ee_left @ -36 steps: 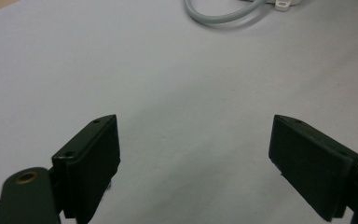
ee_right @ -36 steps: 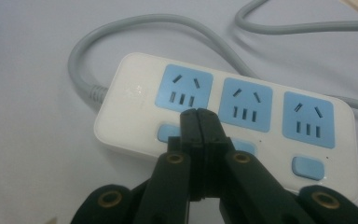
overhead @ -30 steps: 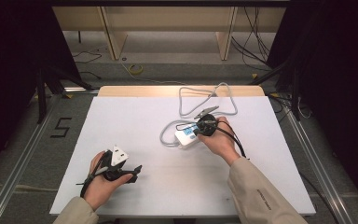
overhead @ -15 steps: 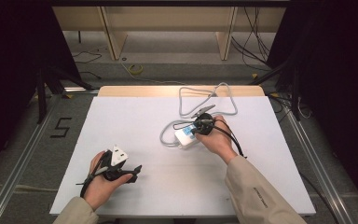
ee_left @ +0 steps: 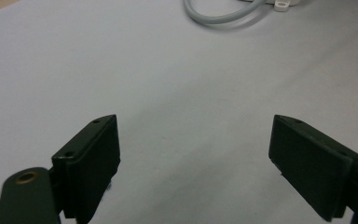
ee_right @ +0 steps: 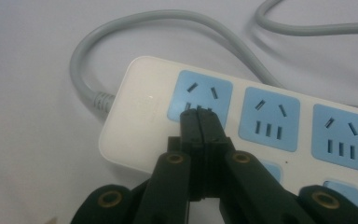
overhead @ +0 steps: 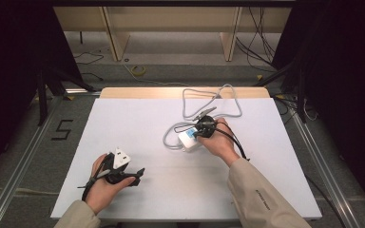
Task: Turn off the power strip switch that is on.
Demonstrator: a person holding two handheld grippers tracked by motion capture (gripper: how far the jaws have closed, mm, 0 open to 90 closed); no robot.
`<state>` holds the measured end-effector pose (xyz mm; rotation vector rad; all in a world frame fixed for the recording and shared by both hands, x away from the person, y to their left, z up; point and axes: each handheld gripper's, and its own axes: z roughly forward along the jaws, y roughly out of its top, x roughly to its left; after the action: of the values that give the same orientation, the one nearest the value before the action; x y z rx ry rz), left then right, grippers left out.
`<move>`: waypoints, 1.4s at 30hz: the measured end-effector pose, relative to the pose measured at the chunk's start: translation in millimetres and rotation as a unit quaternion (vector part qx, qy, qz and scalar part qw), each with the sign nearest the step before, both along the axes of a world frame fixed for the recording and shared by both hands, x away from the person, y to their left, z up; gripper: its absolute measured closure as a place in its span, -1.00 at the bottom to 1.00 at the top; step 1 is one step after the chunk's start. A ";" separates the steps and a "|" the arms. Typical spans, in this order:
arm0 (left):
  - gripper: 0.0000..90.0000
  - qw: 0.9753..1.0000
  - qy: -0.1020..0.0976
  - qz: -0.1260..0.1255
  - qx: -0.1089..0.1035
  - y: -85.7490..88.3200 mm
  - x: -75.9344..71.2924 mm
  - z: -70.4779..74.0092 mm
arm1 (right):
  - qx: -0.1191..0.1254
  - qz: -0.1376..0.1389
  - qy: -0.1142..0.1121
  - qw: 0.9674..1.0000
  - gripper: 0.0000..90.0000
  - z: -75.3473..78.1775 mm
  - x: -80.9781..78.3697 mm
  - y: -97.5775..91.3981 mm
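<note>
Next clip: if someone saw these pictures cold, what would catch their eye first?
Most likely the white power strip with its blue sockets, lying right of centre on the white table, its grey cord looping toward the far edge. The right claw, jaws shut, has its tips over the end socket nearest the cord. The left claw sits near the table's front left with its jaws wide open, nothing between them.

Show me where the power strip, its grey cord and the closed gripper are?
power strip (ee_right: 140, 112), right gripper view, bare white end of its top face.
grey cord (ee_right: 135, 21), right gripper view, curved stretch above the strip.
right gripper (ee_right: 200, 116), right gripper view, tips of its shut jaws.
</note>
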<state>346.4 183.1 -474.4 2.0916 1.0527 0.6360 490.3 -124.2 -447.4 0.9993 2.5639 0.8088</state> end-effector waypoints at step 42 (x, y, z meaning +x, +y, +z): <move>-0.64 1.000 0.002 -0.001 0.001 -0.4 0.3 -0.1 | -0.010 0.007 0.009 1.000 1.00 0.5 -0.6 8.3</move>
<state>346.8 182.7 -474.5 2.0952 1.0528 0.6332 489.7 -115.9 -447.0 0.9891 2.5915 0.7790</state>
